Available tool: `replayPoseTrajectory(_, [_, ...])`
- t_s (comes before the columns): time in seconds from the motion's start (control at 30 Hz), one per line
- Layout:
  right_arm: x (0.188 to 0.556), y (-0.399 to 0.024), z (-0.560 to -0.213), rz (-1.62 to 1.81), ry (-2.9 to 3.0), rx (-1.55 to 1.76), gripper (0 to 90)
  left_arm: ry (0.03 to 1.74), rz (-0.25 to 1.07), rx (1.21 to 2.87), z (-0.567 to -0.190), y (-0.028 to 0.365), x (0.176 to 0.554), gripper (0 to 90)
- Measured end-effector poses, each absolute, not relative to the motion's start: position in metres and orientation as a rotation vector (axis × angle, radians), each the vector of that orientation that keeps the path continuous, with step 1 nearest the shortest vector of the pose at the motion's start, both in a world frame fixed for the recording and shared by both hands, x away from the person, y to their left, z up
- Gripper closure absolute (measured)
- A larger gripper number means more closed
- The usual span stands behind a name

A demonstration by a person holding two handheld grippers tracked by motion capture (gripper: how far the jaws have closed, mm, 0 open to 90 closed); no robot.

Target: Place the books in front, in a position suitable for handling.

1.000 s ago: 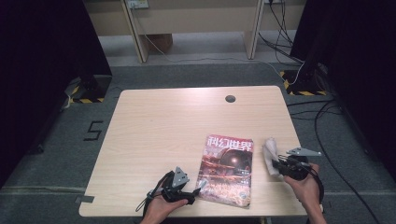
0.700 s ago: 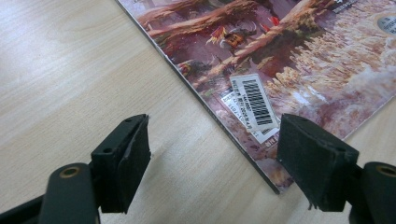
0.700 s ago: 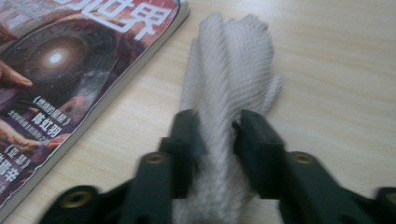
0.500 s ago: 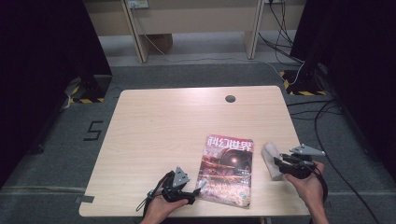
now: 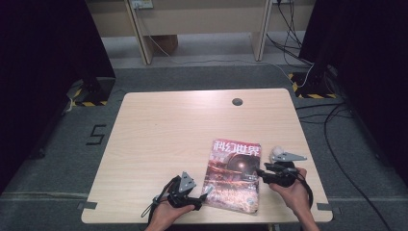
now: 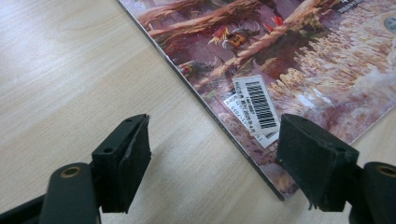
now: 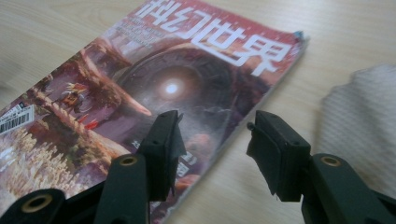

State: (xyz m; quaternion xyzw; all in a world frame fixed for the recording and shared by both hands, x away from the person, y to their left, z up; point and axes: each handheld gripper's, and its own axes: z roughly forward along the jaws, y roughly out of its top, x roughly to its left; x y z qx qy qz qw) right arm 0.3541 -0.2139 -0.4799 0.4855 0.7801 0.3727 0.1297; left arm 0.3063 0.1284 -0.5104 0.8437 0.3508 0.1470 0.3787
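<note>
Glossy magazine (image 5: 233,175) lying closed and flat on the wooden table (image 5: 168,139), between the two grippers.

Left gripper (image 6: 212,158) is spread across the spine corner, pinching nothing; right gripper (image 7: 212,144), jaws just opened, straddles the opposite edge (white cloth (image 7: 364,126) beside its outer finger). One finger should be slid under that edge before closing. No containers are seen.

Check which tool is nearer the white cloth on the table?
Right. The right tool sits just beside the white cloth, jaws open over the magazine's right edge. The left tool is across the magazine at its lower-left corner.
</note>
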Motion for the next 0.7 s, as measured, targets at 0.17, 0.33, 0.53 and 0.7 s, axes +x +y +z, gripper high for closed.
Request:
replayPoseTrajectory(0.17, [0.362,-0.205,-0.49,1.011,2.281,1.419,48.8,0.889,0.371,2.155,-0.511,0.126,0.307,25.9])
replayPoseTrajectory(0.33, [0.363,-0.2,-0.5,0.999,2.313,1.454,49.0,0.881,0.362,2.155,-0.511,0.126,0.307,28.4])
replayPoseTrajectory(0.53, [0.364,-0.191,-0.502,0.986,2.305,1.419,47.3,0.867,0.355,2.162,-0.51,0.127,0.305,32.4])
replayPoseTrajectory(0.7, [0.369,-0.182,-0.501,0.956,2.302,1.394,47.0,0.869,0.353,2.166,-0.51,0.127,0.303,33.9])
